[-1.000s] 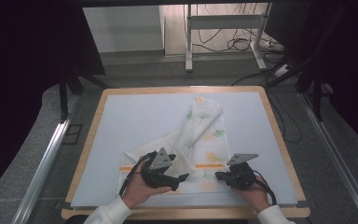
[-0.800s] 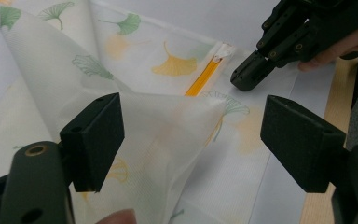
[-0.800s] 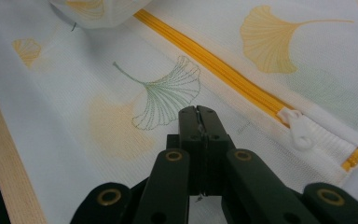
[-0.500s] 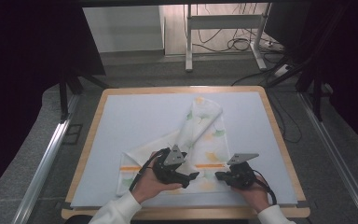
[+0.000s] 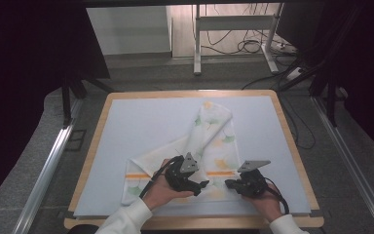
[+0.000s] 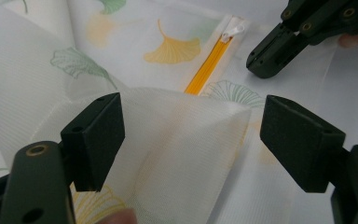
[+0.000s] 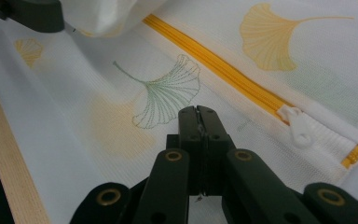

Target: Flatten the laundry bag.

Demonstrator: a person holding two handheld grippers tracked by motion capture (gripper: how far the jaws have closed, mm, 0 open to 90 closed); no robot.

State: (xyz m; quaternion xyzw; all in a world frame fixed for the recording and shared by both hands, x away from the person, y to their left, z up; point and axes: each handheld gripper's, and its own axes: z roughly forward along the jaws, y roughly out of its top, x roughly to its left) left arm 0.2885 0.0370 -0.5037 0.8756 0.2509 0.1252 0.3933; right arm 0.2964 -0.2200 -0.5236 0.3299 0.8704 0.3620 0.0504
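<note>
Near edge of the table [image 5: 292, 207]: both hands work on a white mesh bag [image 5: 214, 141] printed with ginkgo leaves, lying on the pale blue mat [image 5: 141, 126] at the middle and near part of the board.

Left gripper [image 5: 200, 185]: jaws spread wide. In the left gripper view a folded corner of the bag [image 6: 186, 140] stands up between them, touching neither pad as far as I can tell. Compared with the high view half a second ago, this gripper has moved right along the near hem, and a second ago it sat further left still, over the bag's near-left part. So the change is a traverse toward the right gripper, carrying or following the fold.

Right gripper [image 5: 230, 184]: jaws pressed together. In the right gripper view the tips [image 7: 199, 114] rest low on the mesh, just short of the orange zipper [image 7: 223, 70] and its white pull [image 7: 296, 126]. Whether a pinch of mesh sits between the pads I cannot tell. Its position matches the two earlier high views; it acts as an anchor.

Farther off: the bag's upper length runs away toward the far middle of the mat, folded over on itself [image 5: 213, 114].

Judgement: the left-hand flap is being brought across to the zipper end; the fold looks loose and not yet pressed flat. Next move likely calls for closing the left jaws on that standing corner or laying it down.
</note>
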